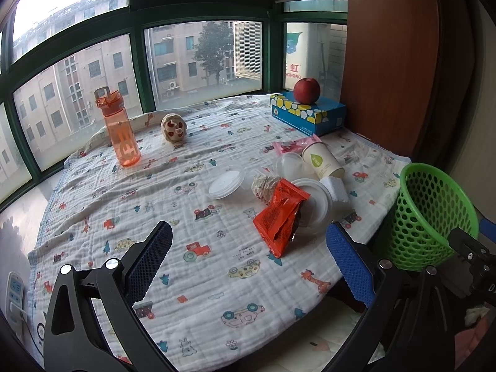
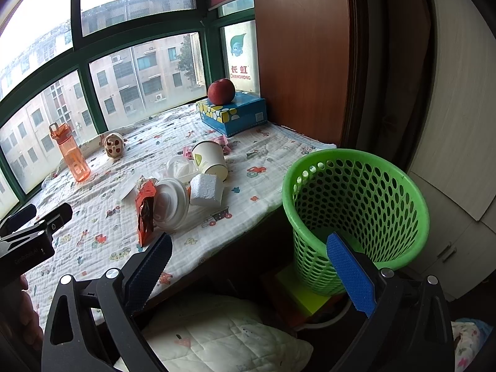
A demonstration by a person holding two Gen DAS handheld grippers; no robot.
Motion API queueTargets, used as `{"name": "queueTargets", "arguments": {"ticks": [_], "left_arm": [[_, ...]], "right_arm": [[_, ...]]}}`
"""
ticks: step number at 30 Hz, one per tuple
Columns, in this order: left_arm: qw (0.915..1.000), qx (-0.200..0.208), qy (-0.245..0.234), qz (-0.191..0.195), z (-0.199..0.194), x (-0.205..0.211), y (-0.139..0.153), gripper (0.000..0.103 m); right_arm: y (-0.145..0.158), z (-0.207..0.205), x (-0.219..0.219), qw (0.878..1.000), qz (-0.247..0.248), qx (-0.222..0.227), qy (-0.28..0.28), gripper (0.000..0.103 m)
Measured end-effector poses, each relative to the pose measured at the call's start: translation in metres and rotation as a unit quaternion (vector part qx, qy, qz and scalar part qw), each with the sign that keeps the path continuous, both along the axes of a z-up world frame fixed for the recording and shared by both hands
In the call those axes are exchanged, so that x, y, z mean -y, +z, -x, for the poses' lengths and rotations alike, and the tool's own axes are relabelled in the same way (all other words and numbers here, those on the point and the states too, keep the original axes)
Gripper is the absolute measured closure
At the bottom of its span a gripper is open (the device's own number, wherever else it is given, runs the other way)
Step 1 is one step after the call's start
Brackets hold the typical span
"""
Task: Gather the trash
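Left gripper: the left gripper (image 1: 249,241) is held above the near part of the cloth with its blue-padded fingers spread wide apart; nothing is gripped between them.
Right gripper: the right gripper (image 2: 249,259) is held off the table's near edge, its jaws likewise wide apart and empty; the basket is seen just behind its right finger.
Surface: a white quilted cloth printed with small cars and animals (image 1: 198,266) is spread over the window-side table.
Trash pile: a heap of litter is gathered right of the cloth's centre.
Wrapper: a crumpled orange-red foil snack wrapper (image 1: 280,217) is lying at the near side of the heap, partly over a white round plastic lid (image 1: 313,198).
Cup: a white paper cup with a green leaf logo (image 1: 322,159) is tipped on its side at the far side of the heap.
Foam: a white foam block (image 1: 336,190) is touching the lid's right edge.
Second lid: a flat white plastic lid (image 1: 225,183) is lying at the heap's left.
Basket: a green perforated plastic waste basket (image 2: 356,214) is standing below and beside the table's right edge, and nothing can be seen inside it.
Other items: a translucent orange water bottle (image 1: 119,128) is standing upright far left; a red apple (image 1: 307,90) is resting on a blue tissue box (image 1: 307,114) at the far right.
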State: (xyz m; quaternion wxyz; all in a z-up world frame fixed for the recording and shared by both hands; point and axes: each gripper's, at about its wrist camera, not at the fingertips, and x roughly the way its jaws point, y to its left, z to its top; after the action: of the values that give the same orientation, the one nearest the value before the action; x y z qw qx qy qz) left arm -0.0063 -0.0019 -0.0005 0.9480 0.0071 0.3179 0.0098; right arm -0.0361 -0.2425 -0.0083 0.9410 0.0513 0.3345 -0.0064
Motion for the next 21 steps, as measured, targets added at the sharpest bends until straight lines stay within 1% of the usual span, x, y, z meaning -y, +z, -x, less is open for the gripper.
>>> {"name": "queueTargets", "arguments": {"ticks": [14,21], "left_arm": [[0.9998,-0.016,-0.002,0.009,-0.011,0.002,-0.004,0.005],[0.9998,-0.018,-0.002,0.007,-0.016,0.003,-0.004,0.005]], "right_arm": [[-0.004,-0.007,0.0,1.0,-0.002,-0.01,0.002,0.006],[-0.004,-0.012,-0.001,1.0,-0.003,-0.013,0.002,0.006]]}}
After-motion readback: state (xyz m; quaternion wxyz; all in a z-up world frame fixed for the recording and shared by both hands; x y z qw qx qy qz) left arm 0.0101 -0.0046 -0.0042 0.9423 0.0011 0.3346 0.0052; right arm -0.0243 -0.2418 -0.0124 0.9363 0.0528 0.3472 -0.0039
